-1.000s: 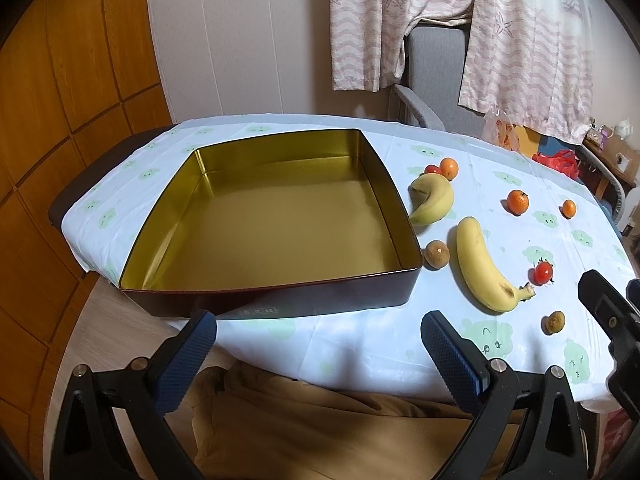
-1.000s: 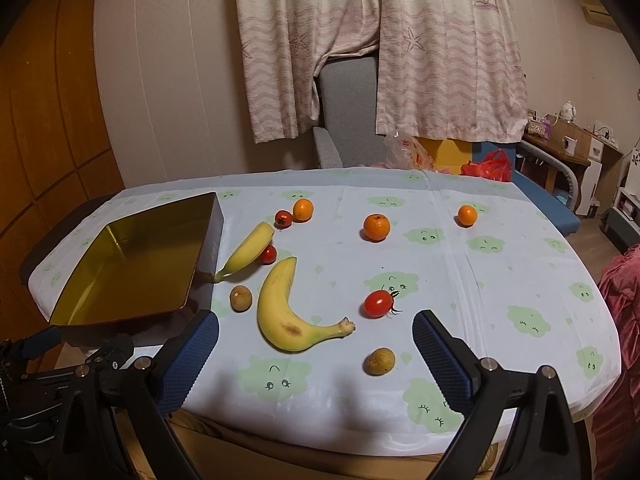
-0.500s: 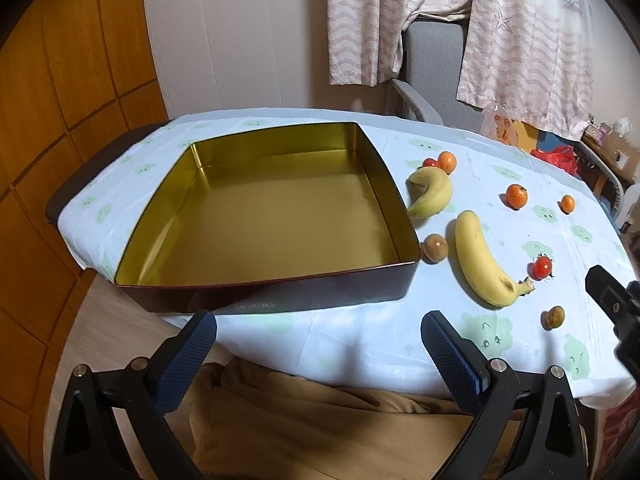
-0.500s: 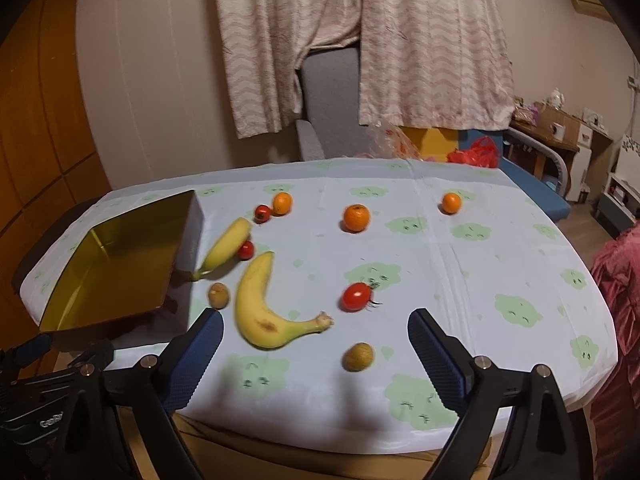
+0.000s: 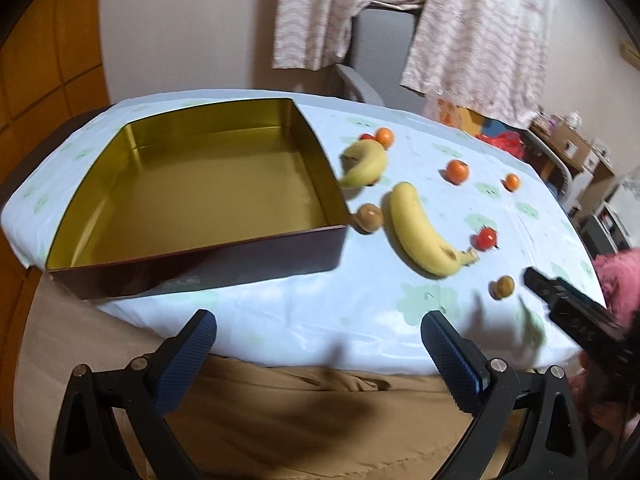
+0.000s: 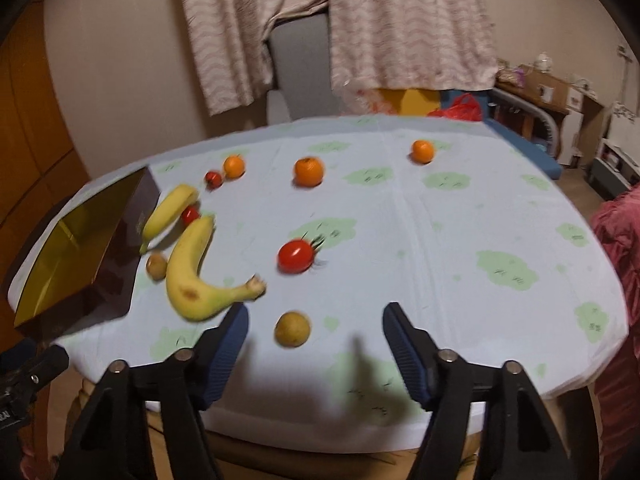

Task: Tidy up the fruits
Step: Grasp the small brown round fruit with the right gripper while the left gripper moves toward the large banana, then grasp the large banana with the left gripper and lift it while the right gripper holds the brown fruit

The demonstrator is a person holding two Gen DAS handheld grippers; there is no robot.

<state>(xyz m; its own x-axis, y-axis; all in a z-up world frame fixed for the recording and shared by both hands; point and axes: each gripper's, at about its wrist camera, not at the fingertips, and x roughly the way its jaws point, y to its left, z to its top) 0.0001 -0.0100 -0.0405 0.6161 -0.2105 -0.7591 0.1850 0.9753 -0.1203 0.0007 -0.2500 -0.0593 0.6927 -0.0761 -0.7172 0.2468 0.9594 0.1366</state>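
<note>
An empty tin box (image 5: 316, 152), gold inside, sits at the table's left. Fruit lies to its right: a large banana (image 6: 192, 276), a small banana (image 6: 170, 208), a tomato (image 6: 295, 255), three oranges and two round brown fruits. My right gripper (image 6: 316, 320) hangs over the table's near edge with its jaws closing. The nearer brown fruit (image 6: 292, 328) lies between the fingertips, and the pads are clear of it. My left gripper (image 5: 318, 324) stands open and empty in front of the box. One right finger (image 5: 568, 304) reaches in beside the brown fruit (image 5: 503, 286).
A grey chair (image 6: 300, 80) and hanging curtains stand behind the table. Pink cloth (image 6: 616, 232) lies off the right edge. Tan trousers (image 5: 300, 412) fill the space below the near table edge. Two small tomatoes (image 6: 213, 179) lie by the small banana.
My right gripper has come forward and down to the nearer brown fruit, and its jaws have narrowed by about half. The left gripper has tilted slightly and stays wide.
</note>
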